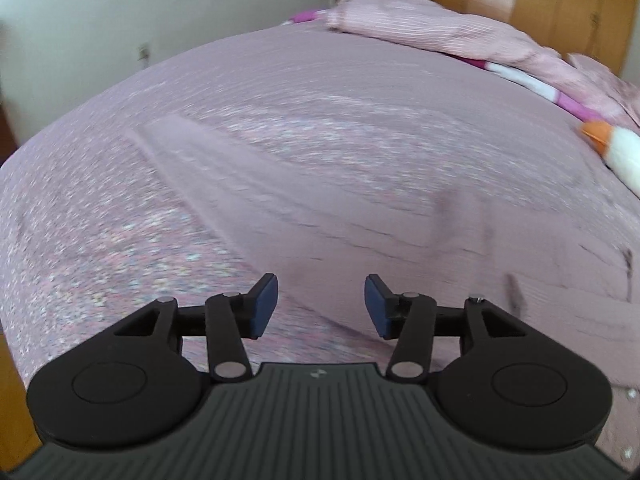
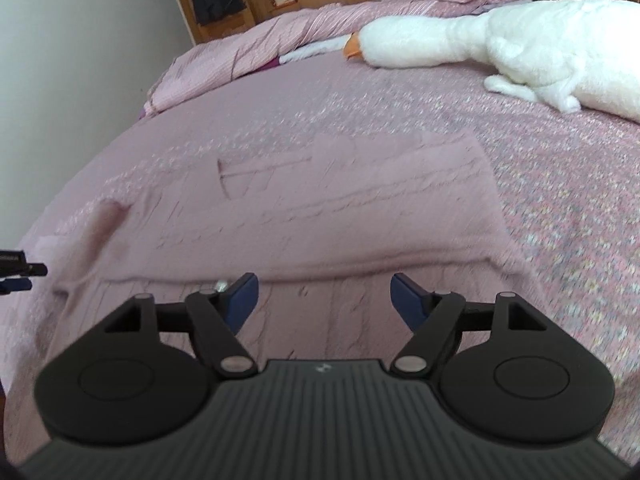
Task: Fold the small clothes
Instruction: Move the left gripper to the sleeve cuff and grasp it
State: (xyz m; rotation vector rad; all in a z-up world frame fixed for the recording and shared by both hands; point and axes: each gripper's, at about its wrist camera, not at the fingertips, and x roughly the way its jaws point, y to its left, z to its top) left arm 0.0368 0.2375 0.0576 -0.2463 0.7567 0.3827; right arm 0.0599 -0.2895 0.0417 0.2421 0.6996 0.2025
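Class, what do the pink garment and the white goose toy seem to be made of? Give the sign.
Garment: looks like soft matte knit; it lies limp with ribbed creases, though blur hides the weave. Goose toy: plush, fluffy white pile, probably synthetic.

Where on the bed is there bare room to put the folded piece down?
Bare bedspread lies right of the pink garment, short of the plush goose. More lies beyond the garment, before the rumpled duvet. The far right is crowded.
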